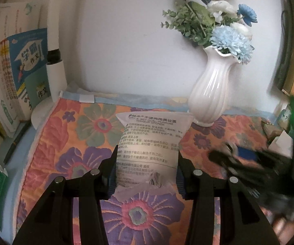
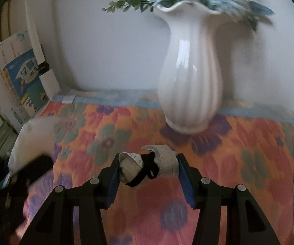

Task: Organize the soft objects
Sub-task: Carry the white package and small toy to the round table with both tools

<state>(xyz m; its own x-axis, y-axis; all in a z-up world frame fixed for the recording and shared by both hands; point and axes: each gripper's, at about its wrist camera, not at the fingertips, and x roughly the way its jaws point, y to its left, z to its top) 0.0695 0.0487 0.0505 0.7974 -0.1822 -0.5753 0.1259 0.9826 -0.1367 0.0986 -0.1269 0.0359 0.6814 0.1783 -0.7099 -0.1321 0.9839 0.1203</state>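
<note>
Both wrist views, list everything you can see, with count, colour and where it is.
Sponge packet: one, translucent white, held in left gripper.
Cloth bundle: one, grey-white with black band, held in right gripper.
Vase: one, white, far edge of mat, holding blue and white flowers.
Floral mat: one, orange and purple, covering table.
Books: several, blue and white, standing at left.
Pen: one, black, left of mat.
Left gripper: black, shut on packet.
Right gripper: black, shut on bundle.

The makeup sponge bag point(image 1: 149, 149) is showing as frosted, crinkly plastic film. The ribbed vase point(image 2: 189, 77) is gleaming like glazed ceramic. The floral quilted cloth point(image 1: 81, 134) is looking matt and nubbly. The grey cloth bundle point(image 2: 147, 167) is looking soft, lace-trimmed.
</note>
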